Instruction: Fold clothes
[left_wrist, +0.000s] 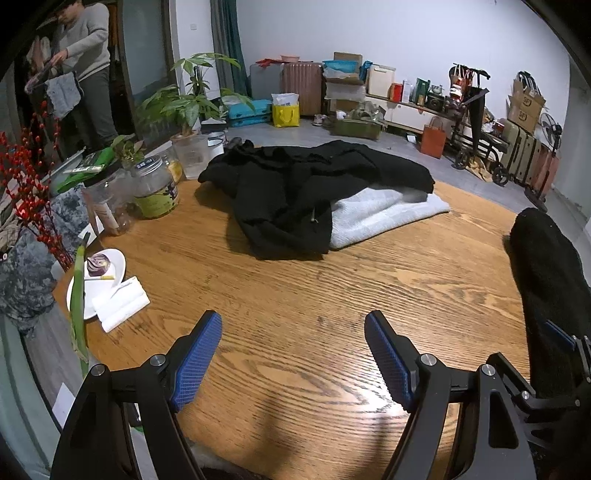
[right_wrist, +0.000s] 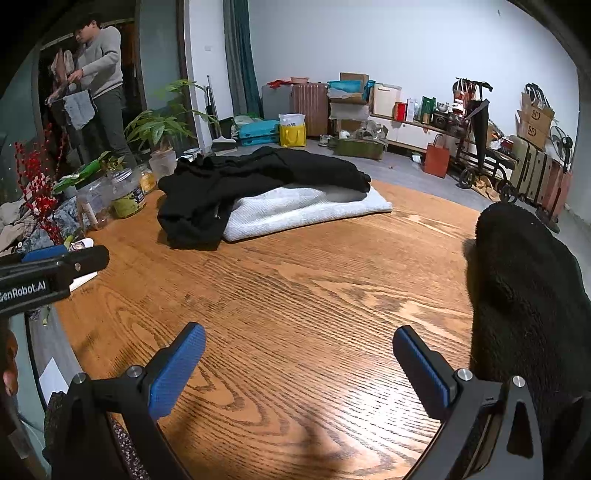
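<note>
Left wrist view: left tongs (left_wrist: 293, 354) spread and empty above the near tabletop (left_wrist: 295, 288); right tongs (right_wrist: 299, 369) likewise spread, holding nothing. A black garment (left_wrist: 295, 188) lies crumpled toward the far edge, overlapping a folded white cloth (left_wrist: 384, 214). Another dark fabric (right_wrist: 524, 295), perhaps a garment, sits at the right edge. Advisable: reach forward, pinch two outer corners, spread flat before folding.

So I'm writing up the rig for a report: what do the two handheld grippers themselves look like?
Both look the same: the left gripper and right gripper each have a black frame of angular linkage arms with silver round bolt heads. Each finger carries a flat blue pad with a fine ribbed texture. The left gripper's body, seen from the right camera, bears white "GenRobot.AI" lettering. No cables show.
</note>
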